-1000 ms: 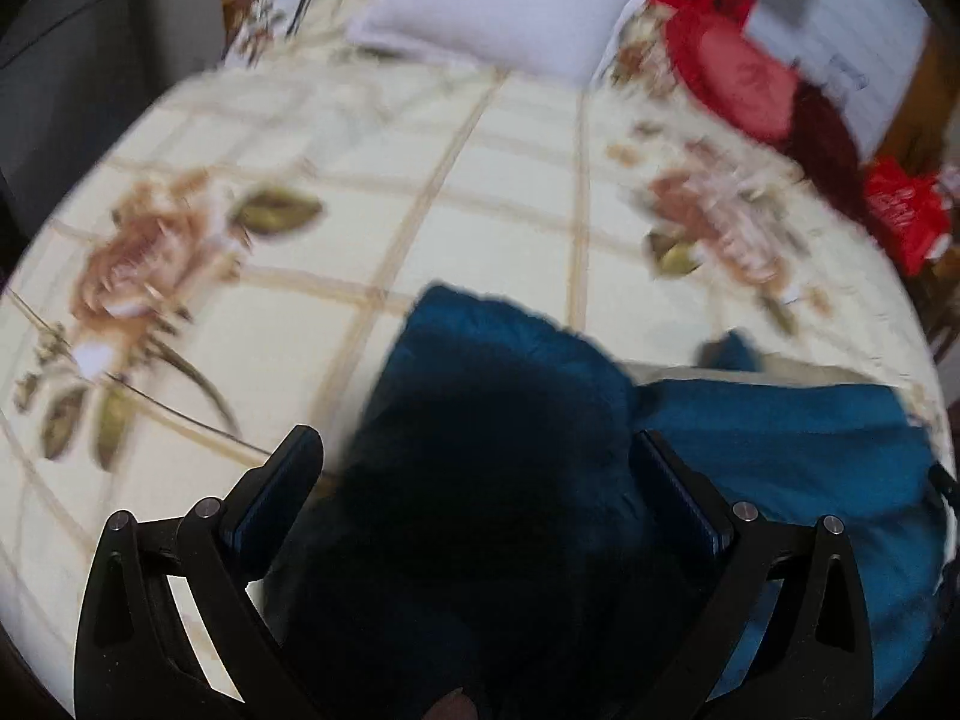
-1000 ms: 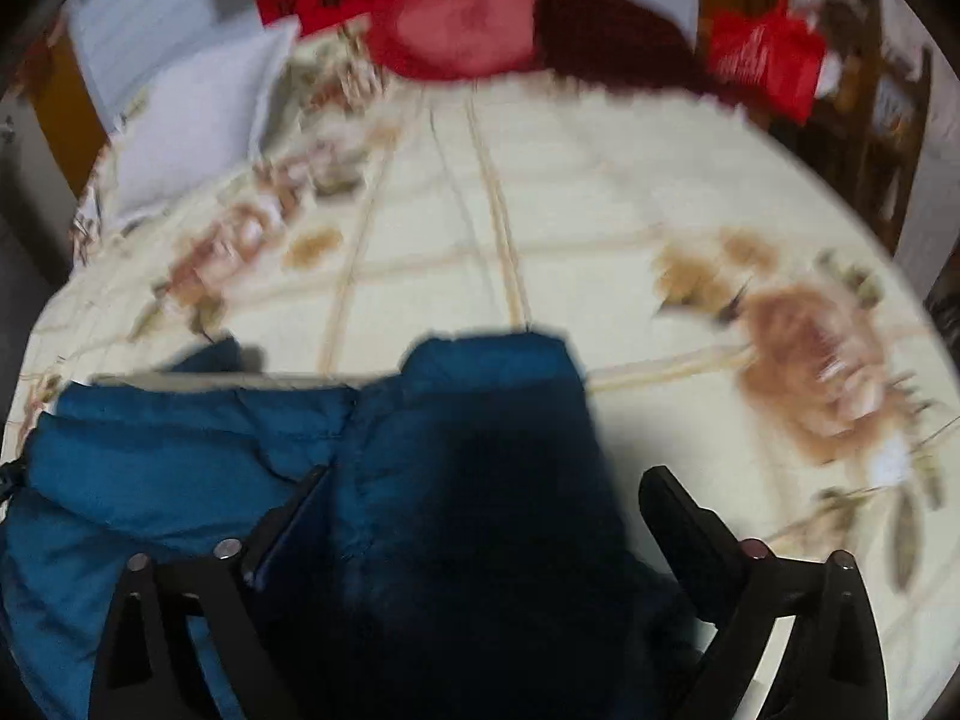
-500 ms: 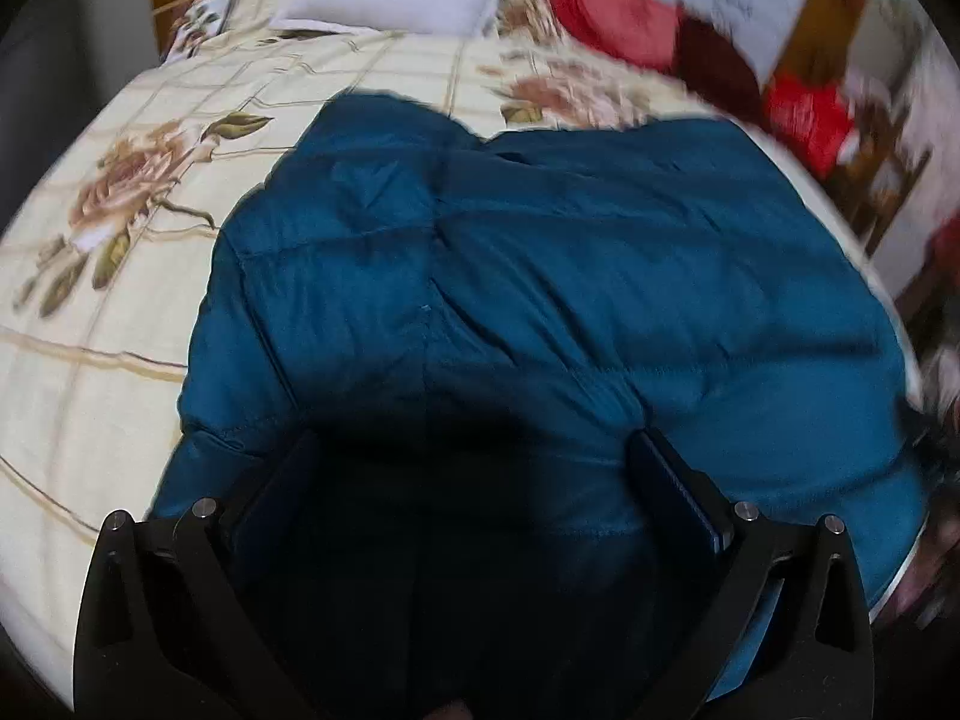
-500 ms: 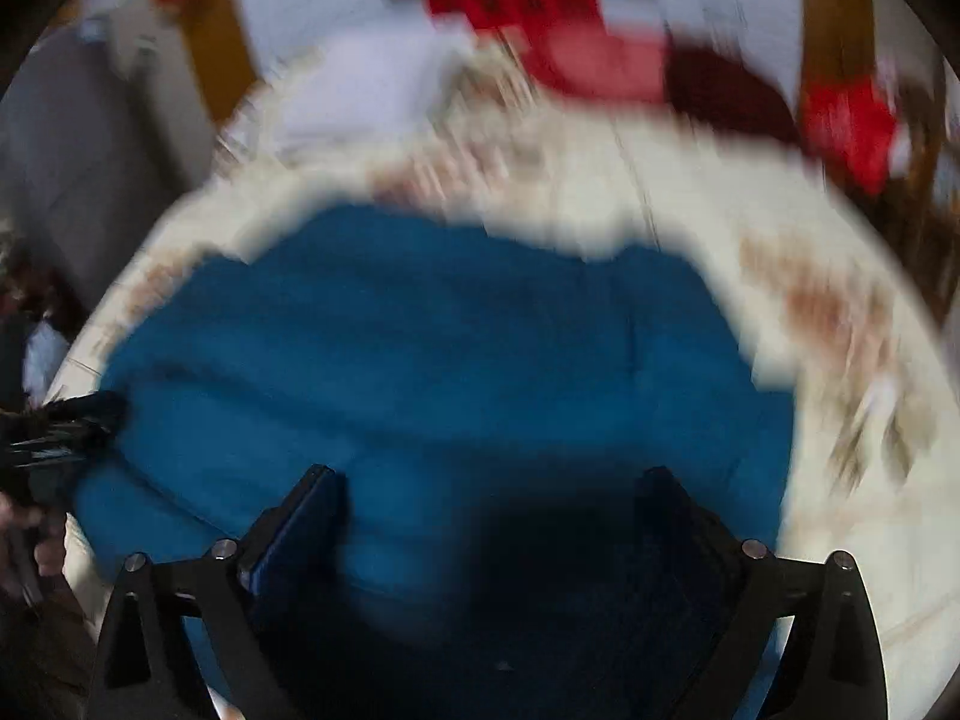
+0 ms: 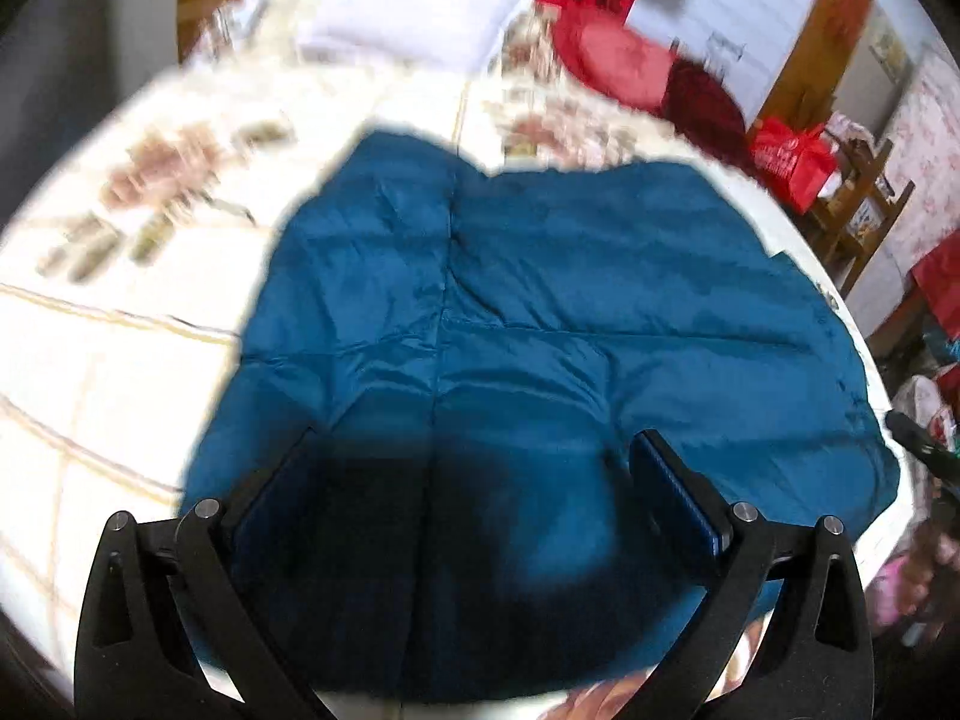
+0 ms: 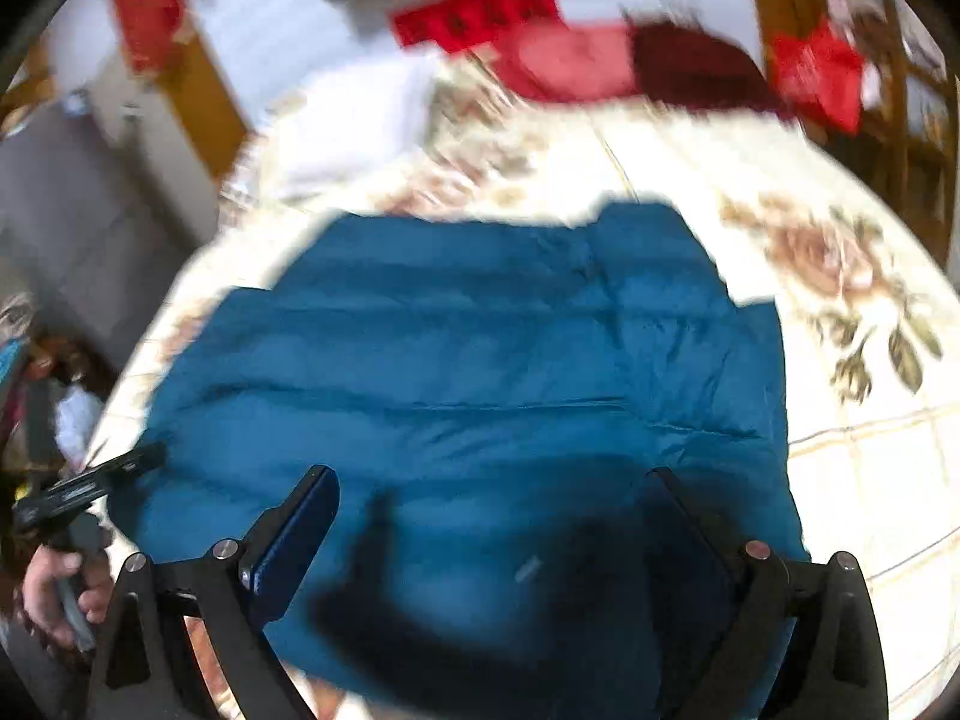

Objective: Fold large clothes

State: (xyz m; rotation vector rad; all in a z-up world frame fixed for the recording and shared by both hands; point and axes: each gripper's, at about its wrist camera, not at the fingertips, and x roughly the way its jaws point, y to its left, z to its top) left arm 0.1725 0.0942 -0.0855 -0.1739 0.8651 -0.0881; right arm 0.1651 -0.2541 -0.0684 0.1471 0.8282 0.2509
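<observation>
So we've got the blue puffer jacket (image 5: 540,312) spread out flat on the bed (image 5: 120,360), on top of the floral bedspread, with the white pillow (image 5: 414,12) and red cushions (image 5: 618,60) well beyond it near the headboard. Both tools hover over the near edge of the jacket: the left tool (image 5: 474,492) has its fingers spread wide with nothing between them, and the right tool (image 6: 492,534) is the same, wide apart and empty. In the right wrist view we can also spot the other tool's tip and the person's hand (image 6: 60,588) off at the jacket's far-left edge. Handling-wise, this thing looks light but bulky, soft and springy, and the shiny shell is probably slippery, so we reckon thin pinches will slide off. Best bet seems to be grabbing along a quilted seam or the hem corners, where the fabric bunches into something firmer. Expect it to puff back open after a fold.
</observation>
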